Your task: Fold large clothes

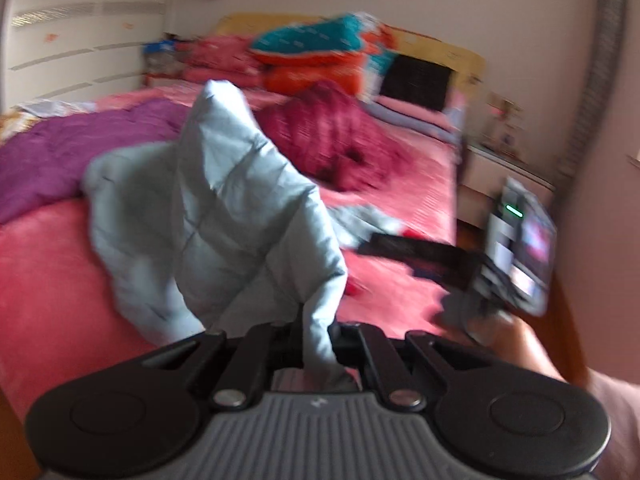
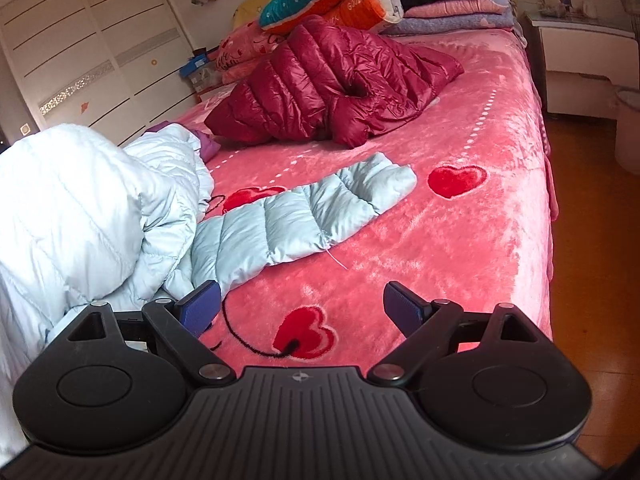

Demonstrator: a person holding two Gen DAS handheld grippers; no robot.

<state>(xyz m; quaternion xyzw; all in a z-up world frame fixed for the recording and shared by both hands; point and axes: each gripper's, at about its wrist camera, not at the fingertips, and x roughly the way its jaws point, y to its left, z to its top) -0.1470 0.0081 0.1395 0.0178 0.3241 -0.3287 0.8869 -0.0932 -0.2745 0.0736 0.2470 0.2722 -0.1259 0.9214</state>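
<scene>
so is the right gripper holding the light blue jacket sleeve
No, the right gripper stands open over the pink blanket, with the light blue jacket sleeve lying flat beyond its fingertips.

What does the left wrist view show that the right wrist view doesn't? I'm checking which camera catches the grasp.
Only the left wrist view shows the left gripper shut on the pale blue jacket, lifting a fold, and the purple garment spread out. Only the right wrist view shows the right gripper open, holding nothing, and the jacket's sleeve lying flat. Both show the dark red jacket on the pink bedspread.
</scene>
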